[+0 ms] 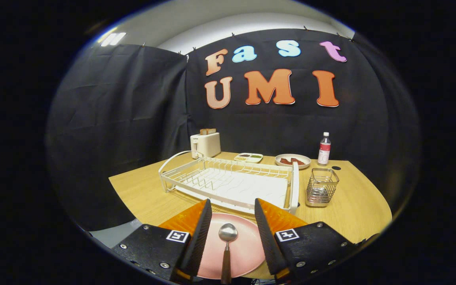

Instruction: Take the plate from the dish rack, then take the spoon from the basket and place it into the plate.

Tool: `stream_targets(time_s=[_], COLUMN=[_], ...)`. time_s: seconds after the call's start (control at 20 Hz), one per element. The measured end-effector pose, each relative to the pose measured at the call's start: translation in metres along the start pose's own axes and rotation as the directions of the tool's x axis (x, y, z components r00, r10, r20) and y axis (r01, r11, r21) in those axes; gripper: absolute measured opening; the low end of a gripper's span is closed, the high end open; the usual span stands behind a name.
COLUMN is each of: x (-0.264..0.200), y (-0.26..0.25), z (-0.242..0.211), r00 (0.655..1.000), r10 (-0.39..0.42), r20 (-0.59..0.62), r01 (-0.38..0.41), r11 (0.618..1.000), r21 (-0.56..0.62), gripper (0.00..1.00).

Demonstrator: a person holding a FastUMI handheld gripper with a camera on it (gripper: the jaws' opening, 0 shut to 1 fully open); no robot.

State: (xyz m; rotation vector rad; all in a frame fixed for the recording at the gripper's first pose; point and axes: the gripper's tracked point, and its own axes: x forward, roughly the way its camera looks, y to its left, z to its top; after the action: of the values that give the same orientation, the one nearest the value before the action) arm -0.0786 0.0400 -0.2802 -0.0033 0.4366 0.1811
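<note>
A pink plate [246, 251] lies flat on the wooden table [145, 190], just in front of the white dish rack [228, 184]. A spoon [227, 233] with a metal bowl and a dark handle rests on the plate, bowl pointing toward the rack. My gripper [232, 204] hangs over the plate with its fingers spread wide on either side of the spoon, touching neither the spoon nor the plate. The rack holds no dishes. A wire basket [322, 187] stands to the right of the rack.
Behind the rack are a white toaster [205, 144] with bread in it, a small divided tray [248, 157], a round plate of food [292, 161] and a bottle [324, 149]. The table's edge runs close beneath the fingers.
</note>
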Motion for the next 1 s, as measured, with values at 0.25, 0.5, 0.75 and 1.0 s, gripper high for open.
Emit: stream_targets(time_s=[0.25, 0.5, 0.75, 1.0], x=[-0.008, -0.025, -0.043, -0.044], y=[-0.014, -0.031, -0.036, -0.028], z=[0.046, 0.090, 0.117, 0.121], r00=[0.989, 0.960, 0.930, 0.918], r10=[-0.106, -0.218, -0.269, -0.269], r20=[0.099, 0.178, 0.249, 0.292], r01=[0.102, 0.210, 0.253, 0.260], r11=[0.994, 0.976, 0.963, 0.963], r21=[0.040, 0.062, 0.097, 0.069], gripper=[0.81, 0.87, 0.89, 0.90])
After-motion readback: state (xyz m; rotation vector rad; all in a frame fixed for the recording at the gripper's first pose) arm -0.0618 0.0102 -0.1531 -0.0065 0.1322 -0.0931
